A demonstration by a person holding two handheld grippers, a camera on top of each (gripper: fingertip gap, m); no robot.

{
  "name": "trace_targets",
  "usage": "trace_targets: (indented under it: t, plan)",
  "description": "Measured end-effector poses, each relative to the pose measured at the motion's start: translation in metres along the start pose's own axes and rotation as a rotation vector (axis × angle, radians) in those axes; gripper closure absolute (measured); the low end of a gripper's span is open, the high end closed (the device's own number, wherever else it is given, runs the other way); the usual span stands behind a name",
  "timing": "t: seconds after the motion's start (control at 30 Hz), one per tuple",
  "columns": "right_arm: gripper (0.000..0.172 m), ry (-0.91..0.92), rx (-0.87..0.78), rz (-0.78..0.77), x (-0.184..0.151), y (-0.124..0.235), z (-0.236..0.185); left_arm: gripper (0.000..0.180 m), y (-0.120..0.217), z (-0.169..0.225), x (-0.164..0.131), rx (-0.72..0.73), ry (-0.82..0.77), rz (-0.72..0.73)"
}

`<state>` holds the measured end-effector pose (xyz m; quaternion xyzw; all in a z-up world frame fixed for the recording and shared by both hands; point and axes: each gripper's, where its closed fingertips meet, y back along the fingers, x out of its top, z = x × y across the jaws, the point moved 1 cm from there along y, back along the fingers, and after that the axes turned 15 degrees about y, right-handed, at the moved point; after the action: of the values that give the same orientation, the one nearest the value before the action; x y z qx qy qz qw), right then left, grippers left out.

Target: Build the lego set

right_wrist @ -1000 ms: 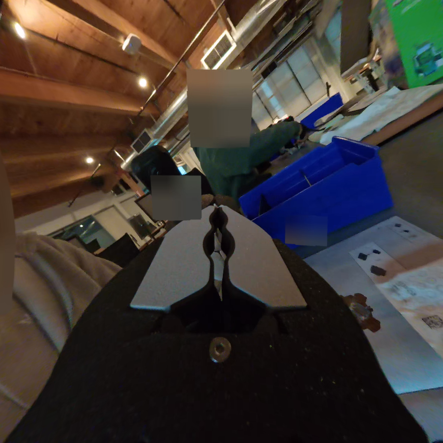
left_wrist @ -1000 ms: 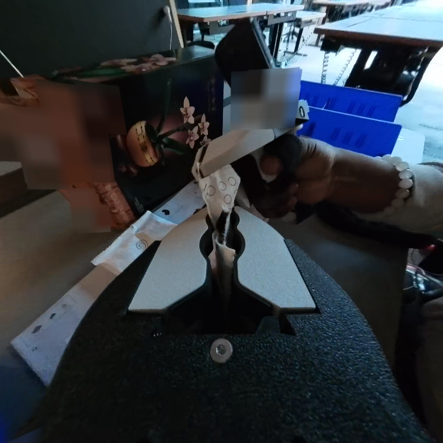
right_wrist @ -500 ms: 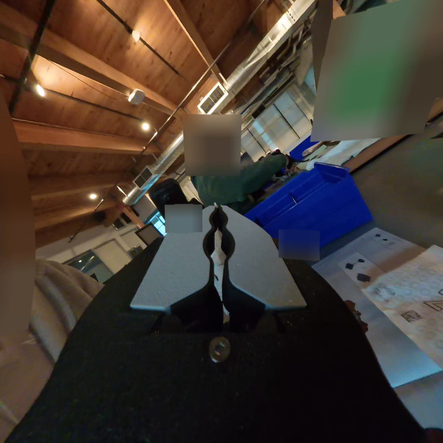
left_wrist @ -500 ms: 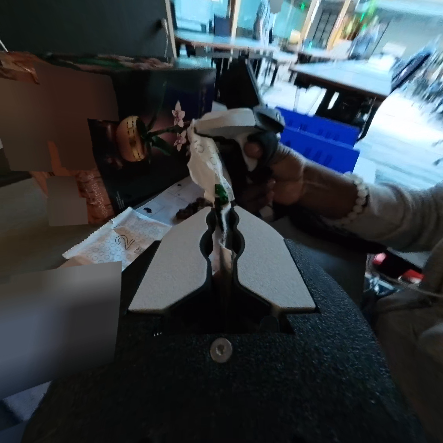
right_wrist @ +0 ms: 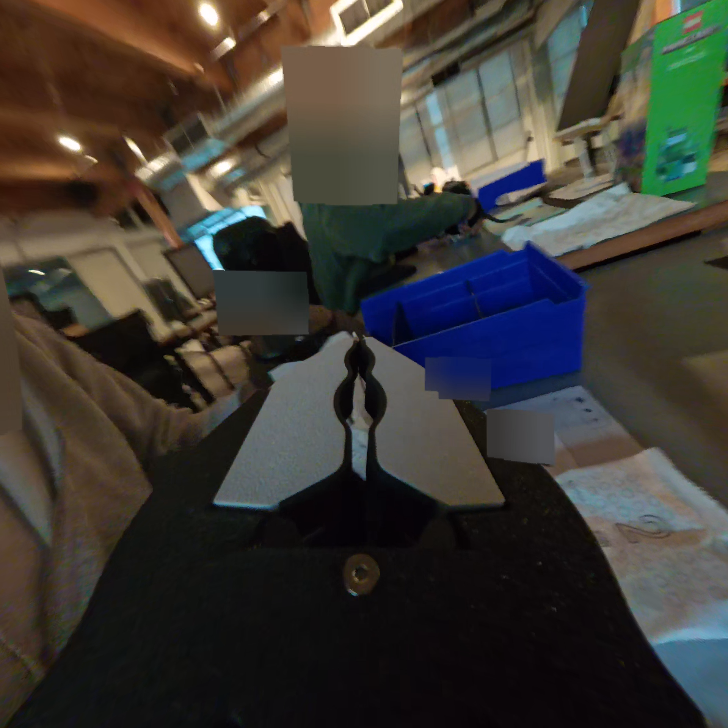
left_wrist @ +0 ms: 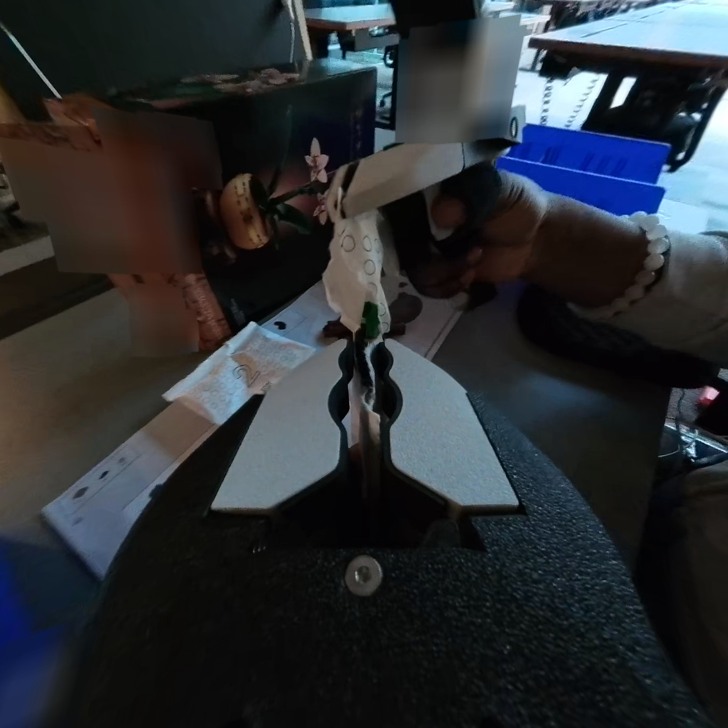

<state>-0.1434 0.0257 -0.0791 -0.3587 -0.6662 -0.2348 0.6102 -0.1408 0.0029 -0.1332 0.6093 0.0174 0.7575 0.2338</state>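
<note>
The white paper bag (left_wrist: 360, 272), printed with small circles, is stretched in the air between the two grippers, above the bench (left_wrist: 78, 378). The left gripper (left_wrist: 364, 350) has its fingers (left_wrist: 299, 425) closed on the bag's lower, torn end, pads pressing the crumpled paper from both sides, with a small green piece (left_wrist: 370, 315) showing at the tear just beyond the tips. Farther off and a little to the right, the right gripper (left_wrist: 342, 193) pinches the bag's upper end; in its own view the fingers (right_wrist: 299, 429) are closed together, with a thin sliver of white paper (right_wrist: 356, 409) caught between the pads. A hand (left_wrist: 532, 240) with a pale bead bracelet holds that gripper. To do this pull well, it seems best to keep both grips firm and close to the tear and to part the ends slowly over the bench, so that loose contents drop where they can be found; a sudden jerk could scatter them. On the bench just to the left lies another white printed bag (left_wrist: 240, 374) on a sheet of paper (left_wrist: 98, 500); some dark brown pieces (left_wrist: 405, 311) lie beyond the tips. A dark box with a flower picture (left_wrist: 275, 177) stands far left, and blue bins (left_wrist: 583, 165) sit far right.
</note>
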Motion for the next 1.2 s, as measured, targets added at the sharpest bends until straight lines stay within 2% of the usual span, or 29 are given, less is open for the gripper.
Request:
trace_targets:
  t: [0.2,0.37,0.6,0.73,0.83,1.03,1.13,1.2]
  plan:
    - [0.172,0.007,-0.096,0.026,0.003,-0.003,0.012,0.169,0.01,0.001,0.005,-0.015,0.064,0.089]
    - [0.172,-0.099,-0.131,0.125,0.001,0.003,0.018,0.169,0.009,0.003,0.007,-0.006,0.103,0.164]
    - [0.172,-0.202,-0.192,0.16,-0.014,0.009,0.028,0.169,0.009,-0.003,0.001,0.036,0.123,0.154]
    - [0.172,-0.233,-0.172,0.175,-0.016,-0.001,0.028,0.169,0.016,-0.005,0.0,0.061,0.145,0.141]
    - [0.172,-0.203,-0.1,0.129,-0.008,-0.033,0.026,0.169,0.041,-0.013,0.007,0.125,0.129,0.126]
    - [0.172,-0.139,0.078,0.034,0.014,-0.139,0.02,0.169,0.134,-0.051,0.03,0.352,0.076,0.1]
    - [0.172,-0.114,0.09,-0.025,0.008,-0.188,0.026,0.169,0.176,-0.076,0.031,0.458,0.092,0.075]
    - [0.172,-0.177,0.086,-0.024,0.001,-0.214,0.032,0.169,0.195,-0.095,0.024,0.485,0.149,0.076]
